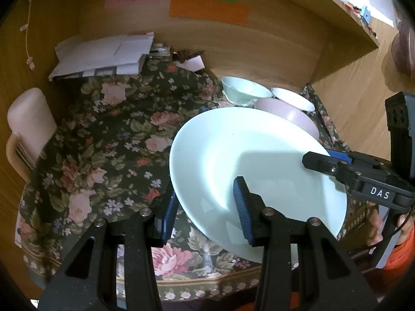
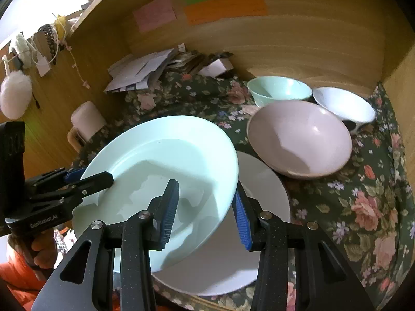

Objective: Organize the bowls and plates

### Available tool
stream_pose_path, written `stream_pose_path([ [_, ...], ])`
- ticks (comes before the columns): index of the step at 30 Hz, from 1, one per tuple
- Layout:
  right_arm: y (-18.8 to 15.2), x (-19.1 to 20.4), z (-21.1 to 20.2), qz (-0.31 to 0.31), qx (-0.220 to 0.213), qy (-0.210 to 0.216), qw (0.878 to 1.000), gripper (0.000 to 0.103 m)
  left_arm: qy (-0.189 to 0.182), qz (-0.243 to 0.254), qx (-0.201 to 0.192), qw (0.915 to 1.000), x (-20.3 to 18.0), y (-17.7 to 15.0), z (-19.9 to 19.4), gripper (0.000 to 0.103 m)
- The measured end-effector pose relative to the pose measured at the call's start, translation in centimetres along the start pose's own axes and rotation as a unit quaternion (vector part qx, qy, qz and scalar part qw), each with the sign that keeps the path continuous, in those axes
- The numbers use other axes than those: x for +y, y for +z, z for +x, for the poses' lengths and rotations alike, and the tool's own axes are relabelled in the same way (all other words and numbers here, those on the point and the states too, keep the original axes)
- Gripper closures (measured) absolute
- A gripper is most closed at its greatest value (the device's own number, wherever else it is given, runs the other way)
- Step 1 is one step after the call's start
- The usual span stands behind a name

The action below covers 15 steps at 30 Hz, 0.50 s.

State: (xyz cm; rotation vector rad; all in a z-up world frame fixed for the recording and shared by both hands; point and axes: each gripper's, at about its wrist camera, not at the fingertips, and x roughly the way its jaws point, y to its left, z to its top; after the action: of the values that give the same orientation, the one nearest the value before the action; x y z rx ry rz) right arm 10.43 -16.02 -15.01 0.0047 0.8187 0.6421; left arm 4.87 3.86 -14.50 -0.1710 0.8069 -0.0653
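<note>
the left gripper (image 1: pixel 205 207) has its blue-padded fingers spread on either side of the near-left rim of a pale mint plate (image 1: pixel 249 160), one pad over the plate's well and the other outside and below the rim; whether the pads actually touch the rim cannot be told. the right gripper (image 2: pixel 205 212) stands the same way at the plate's opposite edge, fingers apart, the left pad above the plate's inner face and the right pad outside the rim, which passes between them. from the left wrist view the right gripper (image 1: pixel 326 160) comes in from the right side, its black upper finger lying over the plate's rim. the mint plate (image 2: pixel 166 160) is tilted, its far-left edge higher, and it overlaps a white plate (image 2: pixel 262 202) that lies flat on the floral cloth (image 2: pixel 363 207) beneath and to the right of the right gripper. ahead and right of that gripper sits a pink bowl (image 2: pixel 298 137), beyond it a mint bowl (image 2: pixel 278 89) and, just beside that one to the right, a white bowl (image 2: pixel 342 105). far ahead of both grippers, against the wooden back wall, lies a pile of papers (image 1: pixel 103 55); to the left stands a pale pink mug (image 1: pixel 29 119).
</note>
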Motion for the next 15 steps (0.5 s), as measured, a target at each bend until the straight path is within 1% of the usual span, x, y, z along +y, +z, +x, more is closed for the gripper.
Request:
stream_pose_path([
  [15,-2.5,-2.4,0.7,0.034,0.026,-0.013,0.999,0.065,-0.016,0.001,0.047,0.9988,-1.4,-1.5,3.6,0.061],
])
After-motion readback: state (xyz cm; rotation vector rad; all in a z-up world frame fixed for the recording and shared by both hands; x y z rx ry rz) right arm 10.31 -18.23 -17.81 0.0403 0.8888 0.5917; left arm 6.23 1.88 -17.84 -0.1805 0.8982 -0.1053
